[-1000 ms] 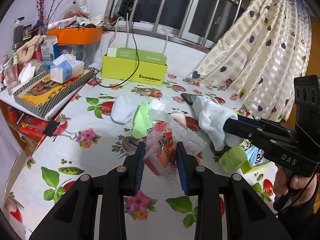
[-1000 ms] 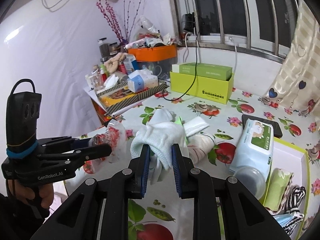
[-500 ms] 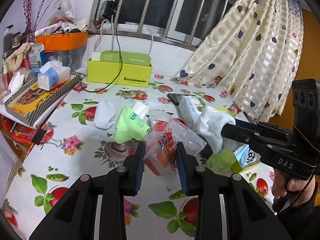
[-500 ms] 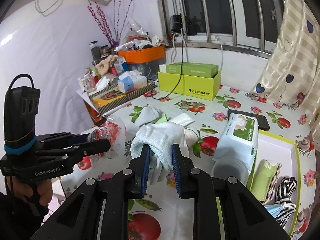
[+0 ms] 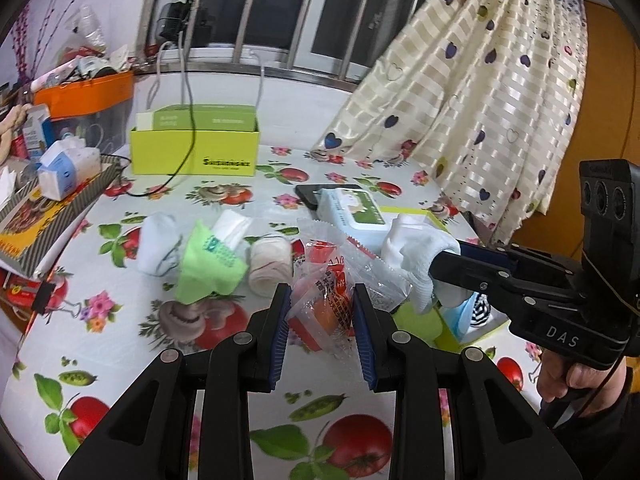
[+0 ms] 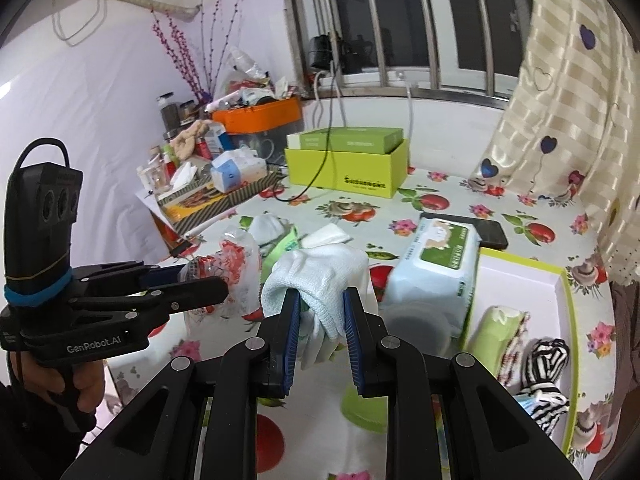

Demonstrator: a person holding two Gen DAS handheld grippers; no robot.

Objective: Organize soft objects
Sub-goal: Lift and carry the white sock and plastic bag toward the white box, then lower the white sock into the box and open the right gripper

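My left gripper (image 5: 320, 296) is shut on a clear snack bag (image 5: 332, 276) with red and orange print, held above the fruit-patterned tablecloth. My right gripper (image 6: 320, 300) is shut on a white knitted glove (image 6: 320, 268) that drapes over its fingertips. In the left wrist view the right gripper (image 5: 440, 266) and the glove (image 5: 412, 248) are just right of the bag. On the table lie a white sock (image 5: 156, 240), a green cloth (image 5: 208, 264) and a beige roll (image 5: 270, 262). A yellow-rimmed tray (image 6: 568, 312) at the right holds a green roll (image 6: 496, 328) and striped socks (image 6: 544, 364).
A wet-wipes pack (image 6: 436, 256) and a dark phone (image 6: 488, 228) lie beside the tray. A yellow-green box (image 5: 196, 148) with a cable stands at the back. A cluttered patterned tray (image 5: 52, 208) is at the left edge, a curtain (image 5: 480, 100) hangs at the right.
Both grippers have moved to the right across the table with their loads still gripped. The yellow-rimmed tray now shows more fully in the right wrist view.
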